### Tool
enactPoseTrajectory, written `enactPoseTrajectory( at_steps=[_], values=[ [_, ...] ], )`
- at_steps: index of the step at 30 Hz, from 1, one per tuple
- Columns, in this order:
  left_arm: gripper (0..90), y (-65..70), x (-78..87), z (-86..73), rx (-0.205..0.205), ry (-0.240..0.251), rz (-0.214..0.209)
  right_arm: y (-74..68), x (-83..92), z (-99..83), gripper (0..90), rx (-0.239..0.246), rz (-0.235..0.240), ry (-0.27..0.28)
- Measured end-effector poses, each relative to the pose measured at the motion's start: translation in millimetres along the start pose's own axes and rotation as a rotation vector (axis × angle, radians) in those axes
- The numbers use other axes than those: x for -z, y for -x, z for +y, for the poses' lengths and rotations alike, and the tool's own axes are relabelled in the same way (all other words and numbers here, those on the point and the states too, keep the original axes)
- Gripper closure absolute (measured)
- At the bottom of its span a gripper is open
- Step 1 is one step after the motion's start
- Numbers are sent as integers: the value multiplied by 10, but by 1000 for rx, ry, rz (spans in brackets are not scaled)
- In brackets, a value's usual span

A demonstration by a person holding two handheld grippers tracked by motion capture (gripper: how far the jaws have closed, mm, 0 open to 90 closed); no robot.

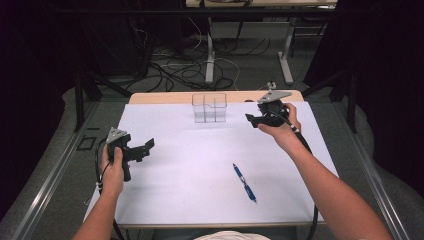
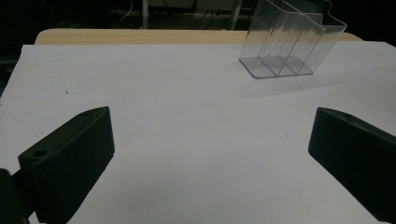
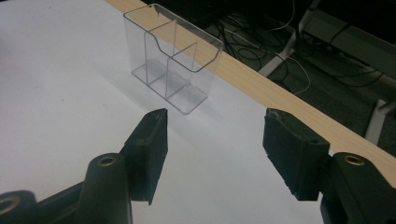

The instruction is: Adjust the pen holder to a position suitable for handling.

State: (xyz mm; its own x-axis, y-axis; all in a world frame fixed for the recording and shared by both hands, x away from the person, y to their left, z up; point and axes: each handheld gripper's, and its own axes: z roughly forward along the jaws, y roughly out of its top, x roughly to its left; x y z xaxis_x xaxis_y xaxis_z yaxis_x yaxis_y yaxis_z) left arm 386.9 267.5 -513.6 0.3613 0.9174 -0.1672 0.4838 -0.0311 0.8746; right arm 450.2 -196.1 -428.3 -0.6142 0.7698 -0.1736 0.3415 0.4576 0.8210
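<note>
While both hands hover over the white surface (image 1: 200, 165), the left tool (image 1: 142, 150) gapes wide, empty; right tool (image 1: 255, 120) wide, empty, near the clear divided holder (image 1: 209, 107) | holder upright at far edge | blue pen (image 1: 244, 182) lies apart, nearer the person

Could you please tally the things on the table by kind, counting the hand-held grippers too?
Pen: 1
Clear holder: 1
Hand-held gripper: 2, left and right, both open
Total: 4
</note>
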Motion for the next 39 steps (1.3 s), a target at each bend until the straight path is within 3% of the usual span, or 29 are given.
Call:
enactPoseTrajectory(
  at_steps=[3, 4, 5, 9, 15, 17, 21, 23, 26, 29, 31, 32, 35, 37, 39],
  values=[
    [4, -1, 1, -3, 2, -4, 0, -31, -74, 86, 399, 63, 5, -22],
    [4, -1, 0, -3, 1, -2, 0, -53, -123, 139, 398, 103, 2, -33],
    [4, -1, 0, -3, 1, 1, -1, -53, -123, 139, 398, 103, 2, -33],
    [4, 0, 0, -1, 1, 2, -1, -105, -235, 265, 392, 190, 34, -74],
    [4, 4, 1, -1, 0, -3, -3, -160, -336, 381, 391, 264, 56, -93],
    [4, 4, 0, -2, -1, -3, -4, -178, -400, 449, 403, 299, 89, -113],
    [4, 6, -3, -3, 0, -1, -5, -210, -491, 523, 427, 346, 111, -136],
    [4, 7, -4, -5, 1, 0, -6, -232, -536, 557, 437, 386, 108, -150],
    [4, 10, -5, -5, 1, 0, -7, -259, -586, 582, 440, 406, 111, -148],
    [4, 9, -5, -5, 1, 0, -8, -304, -663, 645, 449, 464, 117, -184],
    [4, 8, -5, -5, 1, 0, -8, -323, -673, 656, 450, 464, 112, -194],
    [4, 7, -5, -5, 1, 0, -8, -328, -715, 685, 454, 514, 114, -200],
    [4, 4, -4, -4, 3, -1, -10, -351, -775, 717, 455, 564, 113, -209],
    [4, 3, -3, -3, 3, -1, -10, -364, -787, 721, 455, 558, 112, -217],
    [4, 3, -3, -4, 3, -1, -10, -371, -829, 739, 455, 593, 114, -227]
  ],
)
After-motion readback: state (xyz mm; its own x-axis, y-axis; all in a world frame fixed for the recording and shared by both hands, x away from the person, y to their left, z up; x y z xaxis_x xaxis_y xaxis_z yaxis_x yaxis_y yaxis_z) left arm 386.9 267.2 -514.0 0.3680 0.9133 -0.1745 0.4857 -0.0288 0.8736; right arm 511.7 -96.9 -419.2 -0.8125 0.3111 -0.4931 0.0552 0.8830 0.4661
